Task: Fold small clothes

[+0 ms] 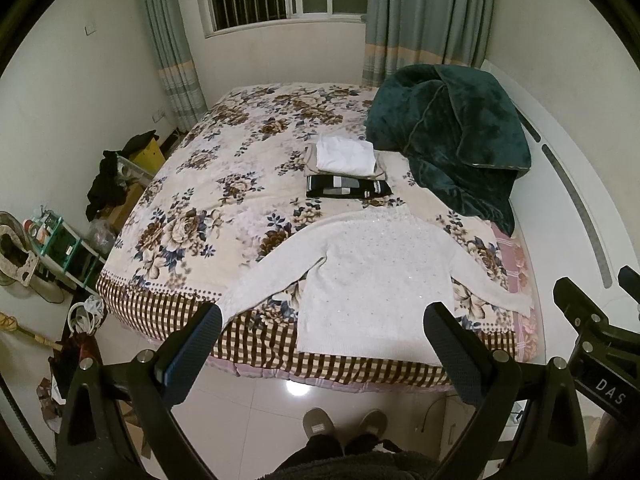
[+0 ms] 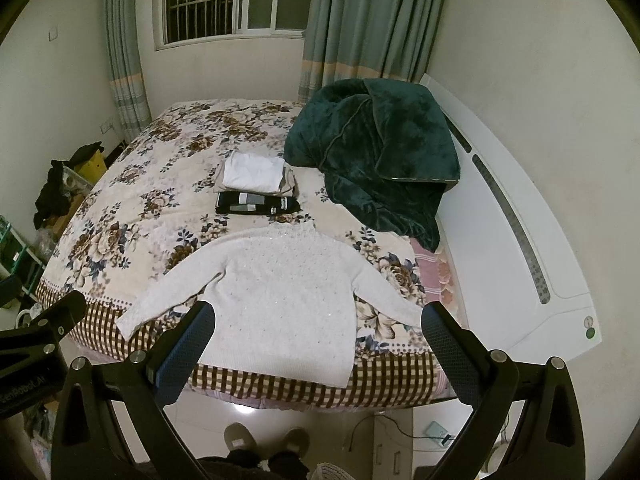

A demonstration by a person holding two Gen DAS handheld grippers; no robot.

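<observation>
A white knit sweater [image 1: 372, 276] lies flat on the bed near its front edge, sleeves spread to both sides; it also shows in the right wrist view [image 2: 280, 292]. Behind it sits a stack of folded clothes [image 1: 344, 160], white on beige, with a folded dark striped piece [image 1: 346, 189] in front; the stack shows in the right wrist view too [image 2: 256, 176]. My left gripper [image 1: 322, 330] is open and empty, held above the floor before the sweater's hem. My right gripper [image 2: 318, 330] is open and empty, also short of the bed edge.
The bed [image 1: 224, 184] has a floral cover with a checked border. A dark green blanket [image 1: 452, 136] is heaped at the right rear. A white headboard [image 2: 520, 240] runs along the right. Clutter and a shelf [image 1: 60, 248] stand at the left. Slippered feet [image 1: 344, 428] stand on tile.
</observation>
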